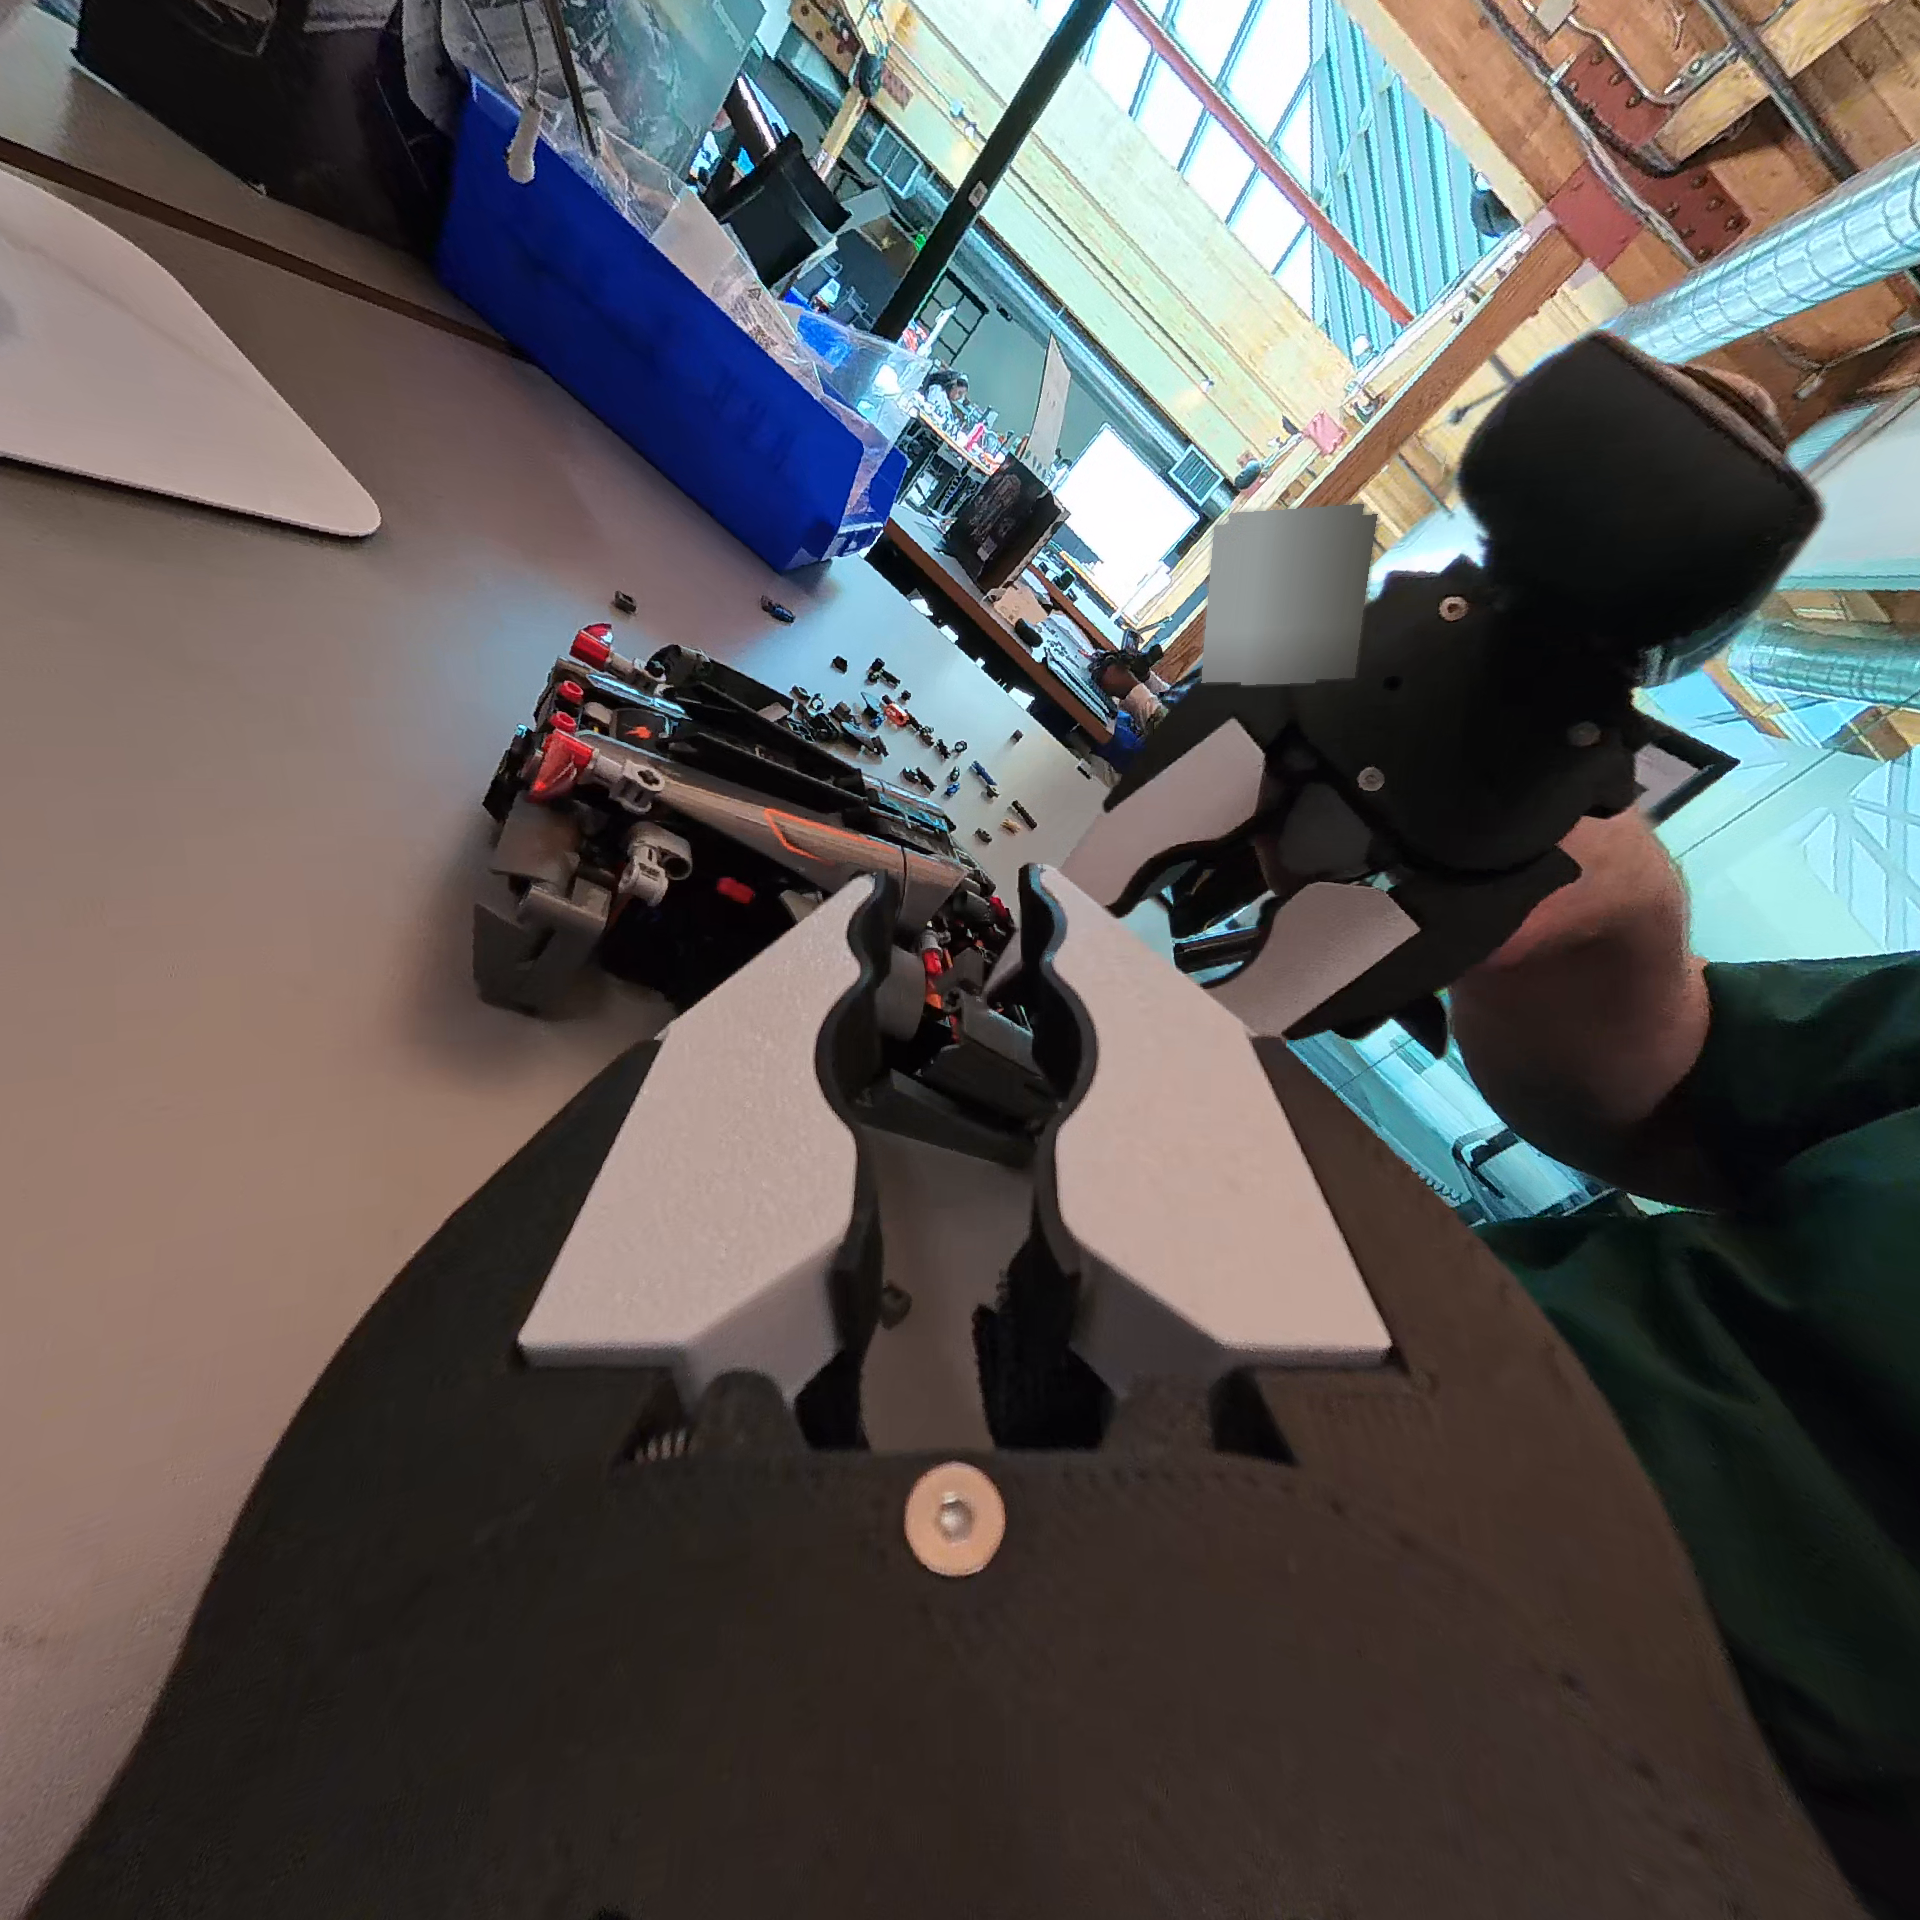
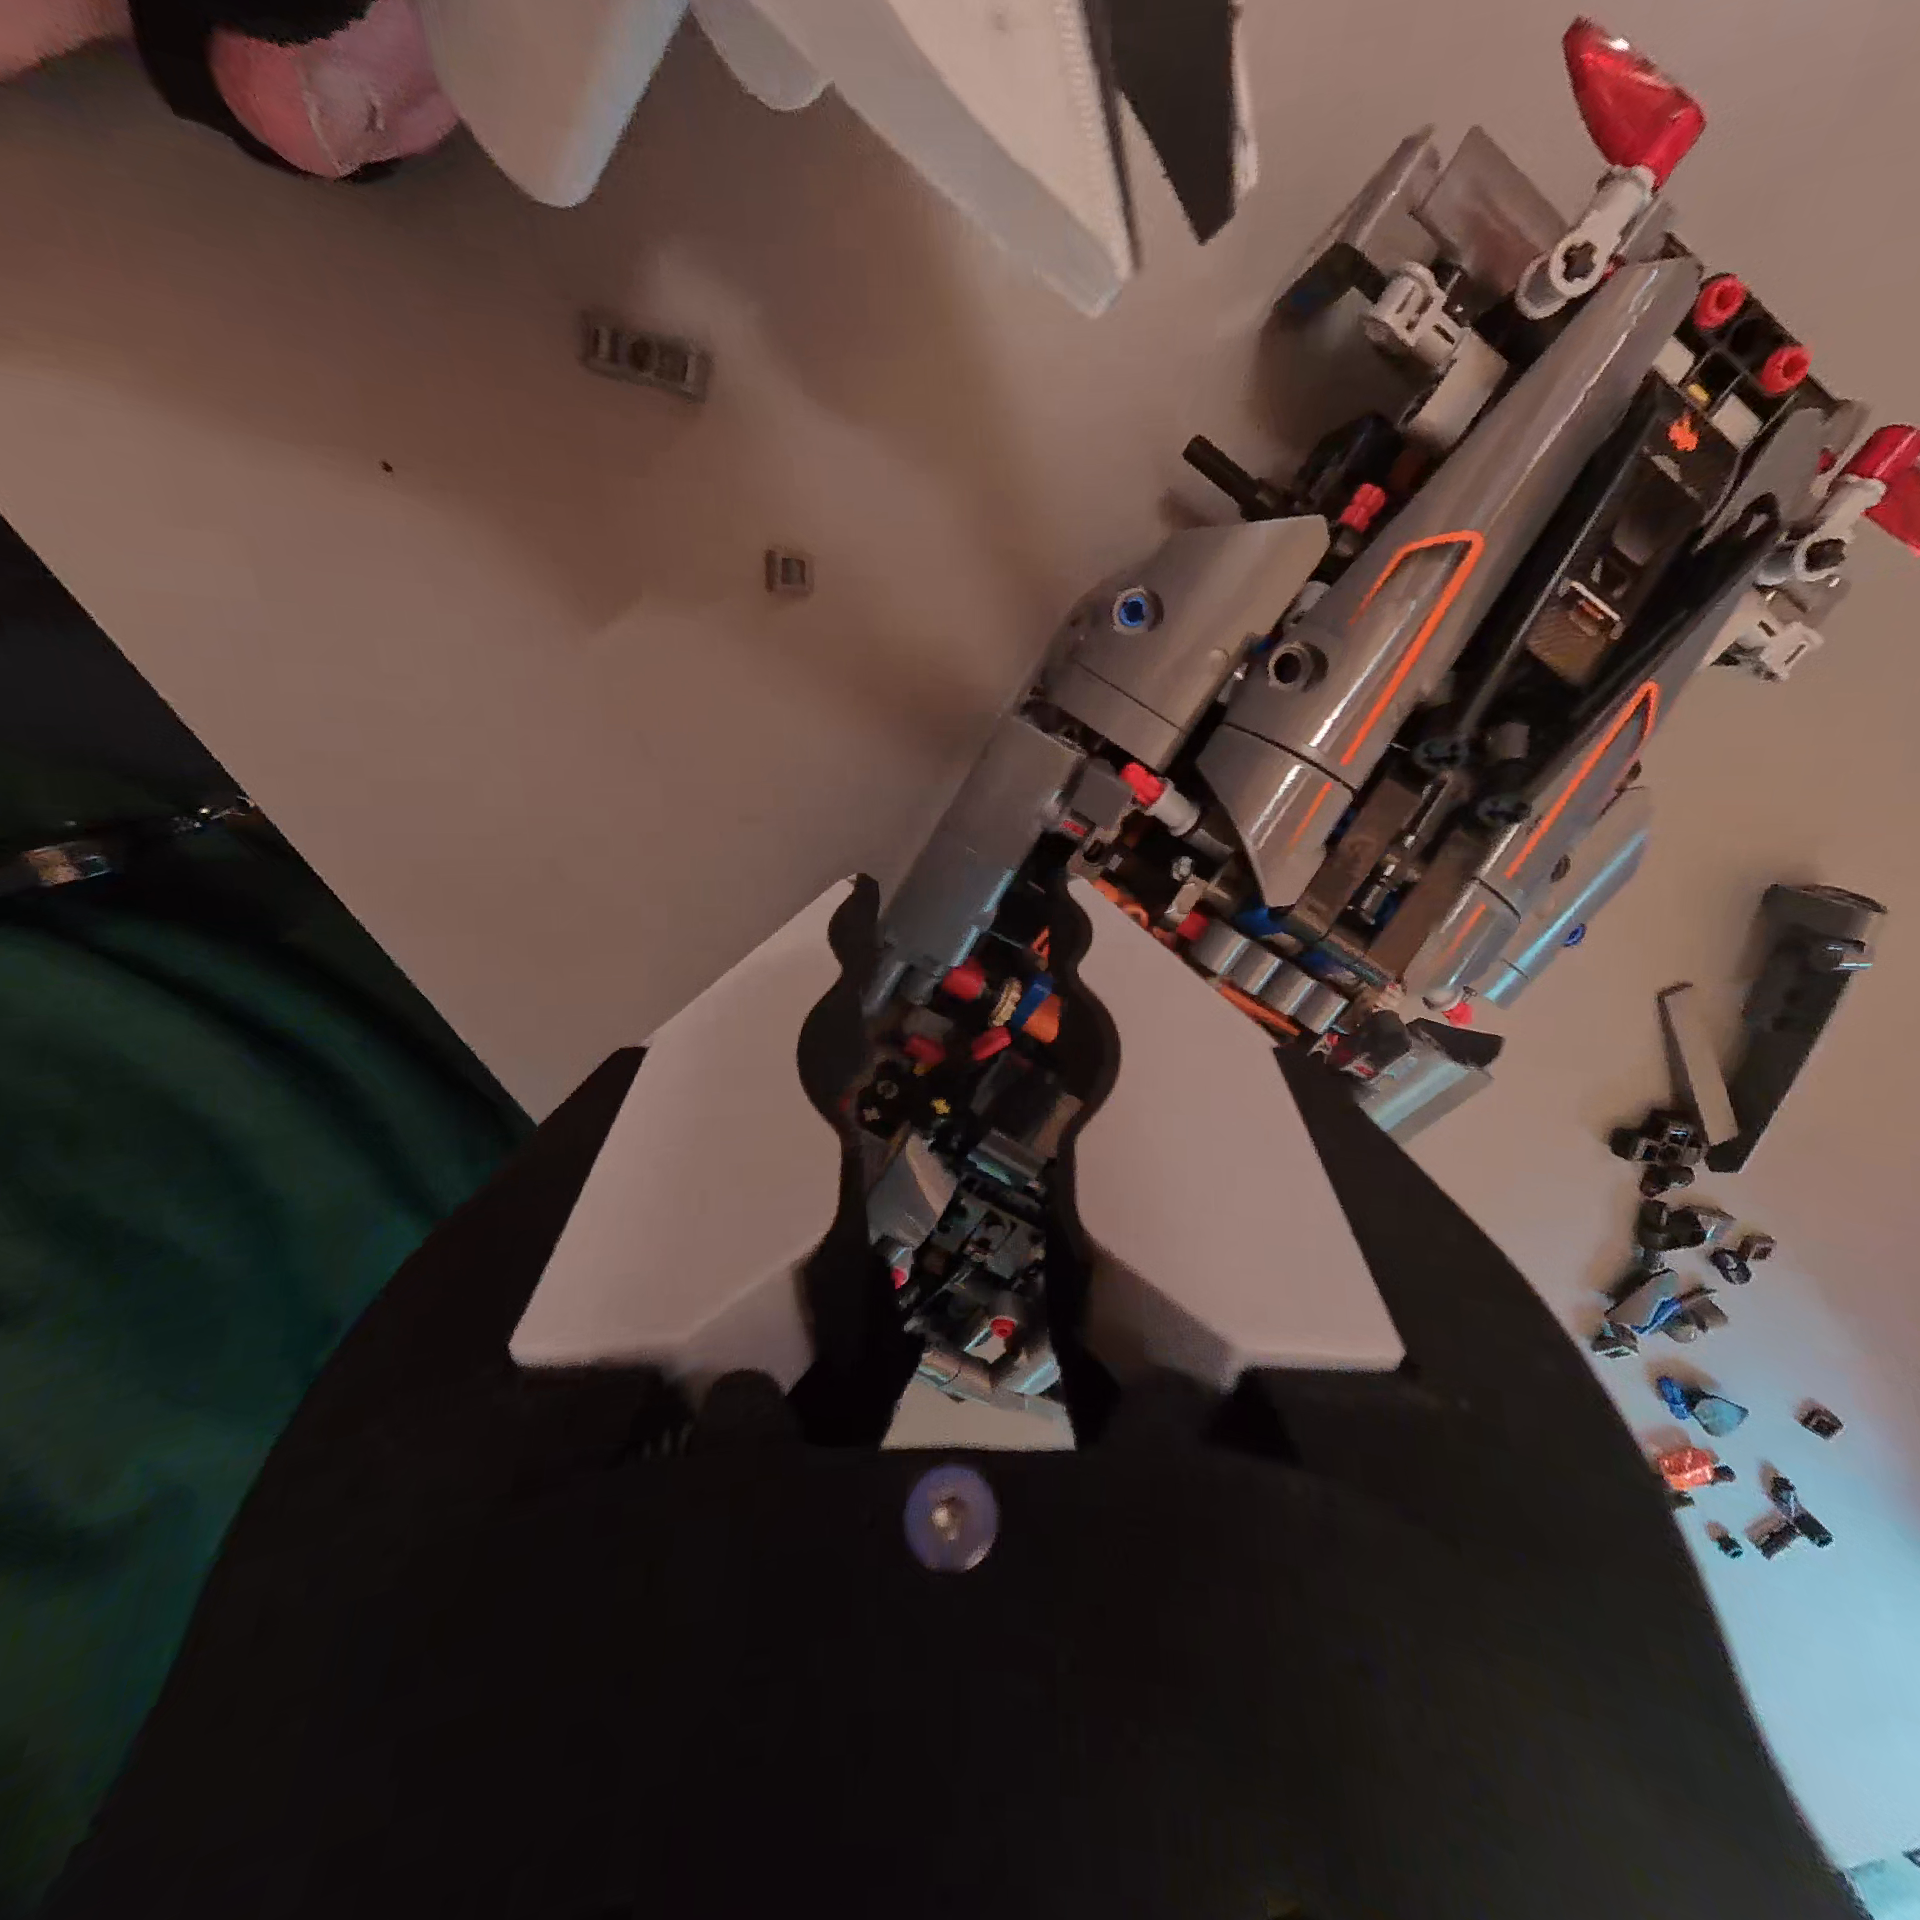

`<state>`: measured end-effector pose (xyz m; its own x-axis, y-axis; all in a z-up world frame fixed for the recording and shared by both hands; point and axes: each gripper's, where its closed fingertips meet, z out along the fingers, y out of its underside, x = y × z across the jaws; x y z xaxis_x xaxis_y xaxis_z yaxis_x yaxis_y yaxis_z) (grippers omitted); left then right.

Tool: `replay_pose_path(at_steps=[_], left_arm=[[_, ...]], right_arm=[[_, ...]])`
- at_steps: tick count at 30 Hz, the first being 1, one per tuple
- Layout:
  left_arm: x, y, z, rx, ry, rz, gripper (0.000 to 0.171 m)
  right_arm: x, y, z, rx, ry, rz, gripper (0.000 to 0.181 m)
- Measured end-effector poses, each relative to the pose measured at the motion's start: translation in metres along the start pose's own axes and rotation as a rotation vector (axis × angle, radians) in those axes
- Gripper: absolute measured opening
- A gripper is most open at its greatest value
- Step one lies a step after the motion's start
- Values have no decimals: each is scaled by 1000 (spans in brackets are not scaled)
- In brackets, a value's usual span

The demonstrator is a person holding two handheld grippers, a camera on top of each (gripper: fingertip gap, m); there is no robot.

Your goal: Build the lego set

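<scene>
The partly built Lego car (image 1: pixel 707 821), grey and black with orange stripes and red tail pieces, lies on the grey table. In the left wrist view, my left gripper (image 1: pixel 951 883) is open and low over the table, with the car's near end showing through the gap between its fingers. My right gripper (image 1: pixel 1195 914), held in a person's hand, hovers to the right above that same end. In the right wrist view, the right gripper (image 2: pixel 961 894) is open and looks down on the car (image 2: pixel 1455 644), whose near end sits between its fingers. The left gripper's white fingers (image 2: pixel 831 125) show at the top, apart from the car.
Several small loose Lego pieces (image 1: pixel 914 727) lie beyond the car; they also show in the right wrist view (image 2: pixel 1683 1268), near a dark grey panel (image 2: pixel 1808 997). Two small grey pieces (image 2: pixel 644 358) lie to the left. A blue bin (image 1: pixel 665 312) and a white sheet (image 1: pixel 156 395) sit farther back. Left tips to right tips: about 10 cm.
</scene>
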<state>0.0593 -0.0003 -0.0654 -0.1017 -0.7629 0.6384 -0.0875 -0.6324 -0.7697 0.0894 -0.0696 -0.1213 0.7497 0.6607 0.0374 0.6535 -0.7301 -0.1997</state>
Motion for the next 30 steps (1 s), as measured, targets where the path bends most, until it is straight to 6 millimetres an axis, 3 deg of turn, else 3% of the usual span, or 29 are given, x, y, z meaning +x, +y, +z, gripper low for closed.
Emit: replay_pose_path(at_steps=[6, 12, 18, 21, 23, 27, 29, 30], left_arm=[[0, 0, 0, 1, -4, 6, 22], [0, -1, -1, 5, -6, 9, 22], [0, 1, -1, -3, -12, 15, 22], [-1, 3, 0, -15, -29, 37, 23], [-2, 3, 0, -21, -52, 63, 26], [-7, 8, 3, -54, -92, 98, 34], [-10, 13, 6, -105, -113, 105, 40], [-9, 13, 9, -118, -125, 117, 43]], right_arm=[[4, -4, 10, 3, 109, -20, 19], [4, -4, 11, -15, 135, -30, 18], [4, -3, 13, 21, 38, 73, 18], [-2, -5, 3, 83, 14, 71, 28], [1, -6, -18, 190, 51, 96, 32], [10, 44, -44, 202, 117, 181, 54], [7, 73, -44, 206, 96, 262, 75], [7, 85, -41, 216, 100, 297, 77]])
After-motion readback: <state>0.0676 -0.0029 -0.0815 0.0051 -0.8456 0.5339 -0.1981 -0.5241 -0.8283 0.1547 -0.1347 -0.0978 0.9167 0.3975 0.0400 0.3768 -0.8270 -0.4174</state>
